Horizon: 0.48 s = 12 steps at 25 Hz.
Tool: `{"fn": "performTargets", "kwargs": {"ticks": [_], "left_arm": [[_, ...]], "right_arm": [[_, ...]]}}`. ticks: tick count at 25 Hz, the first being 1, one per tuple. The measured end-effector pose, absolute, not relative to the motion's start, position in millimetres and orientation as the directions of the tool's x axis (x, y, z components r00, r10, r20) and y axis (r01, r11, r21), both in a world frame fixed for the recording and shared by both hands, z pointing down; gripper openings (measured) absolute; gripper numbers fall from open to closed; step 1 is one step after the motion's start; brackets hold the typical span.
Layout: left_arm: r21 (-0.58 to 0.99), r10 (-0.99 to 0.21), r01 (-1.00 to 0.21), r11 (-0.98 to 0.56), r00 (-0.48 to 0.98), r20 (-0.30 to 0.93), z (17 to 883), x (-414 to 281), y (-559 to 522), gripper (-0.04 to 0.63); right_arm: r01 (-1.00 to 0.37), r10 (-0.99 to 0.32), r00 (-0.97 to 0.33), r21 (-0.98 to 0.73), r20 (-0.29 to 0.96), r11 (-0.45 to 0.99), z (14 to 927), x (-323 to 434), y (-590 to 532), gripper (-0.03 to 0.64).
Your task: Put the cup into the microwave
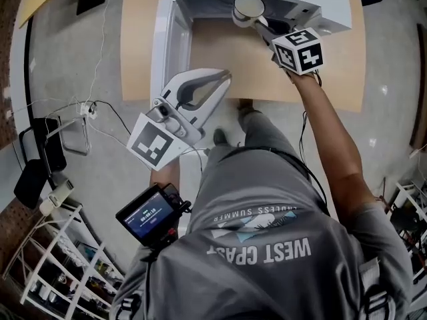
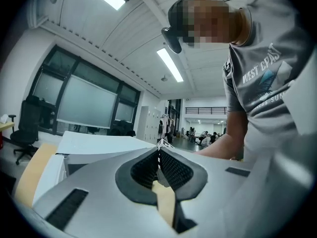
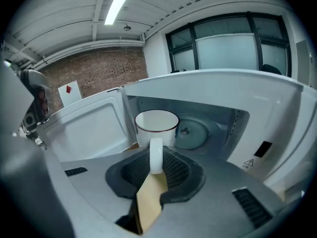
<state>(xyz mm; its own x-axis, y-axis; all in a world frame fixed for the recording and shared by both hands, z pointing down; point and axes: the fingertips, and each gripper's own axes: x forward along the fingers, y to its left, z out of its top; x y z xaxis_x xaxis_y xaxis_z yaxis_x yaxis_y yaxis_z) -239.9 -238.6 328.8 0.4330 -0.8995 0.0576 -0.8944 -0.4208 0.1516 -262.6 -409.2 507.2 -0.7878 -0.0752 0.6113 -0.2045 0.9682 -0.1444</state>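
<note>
My right gripper [image 3: 156, 155] is shut on the handle of a white cup [image 3: 156, 127] with a dark rim. The cup hangs upright just in front of the open microwave [image 3: 233, 113], with the round turntable [image 3: 192, 133] behind it. From the head view the cup [image 1: 248, 9] is at the mouth of the microwave [image 1: 320, 2], with the right gripper [image 1: 261, 23] behind it over the wooden table [image 1: 313, 79]. The microwave door [image 1: 170, 42] is swung open to the left. My left gripper [image 1: 223, 79] is held level near the table's front edge, its jaws [image 2: 159, 148] shut with nothing between them.
The open door [image 3: 91, 128] stands left of the cup. On the floor left of the table lie cables and a power strip [image 1: 85, 109]. A white wire rack [image 1: 60, 265] stands at the lower left. A small screen device [image 1: 152, 215] hangs at the person's chest.
</note>
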Motion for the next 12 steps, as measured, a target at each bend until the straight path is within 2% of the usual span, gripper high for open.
{"fn": "performTargets", "kwargs": {"ticks": [12], "left_arm": [[0.268, -0.913, -0.882, -0.387, 0.408, 0.025, 327.7, -246.0, -244.0, 0.023]], "right_arm": [[-0.290, -0.194, -0.786, -0.074, 0.586, 0.954, 526.9, -298.7, -458.9, 0.074]]}}
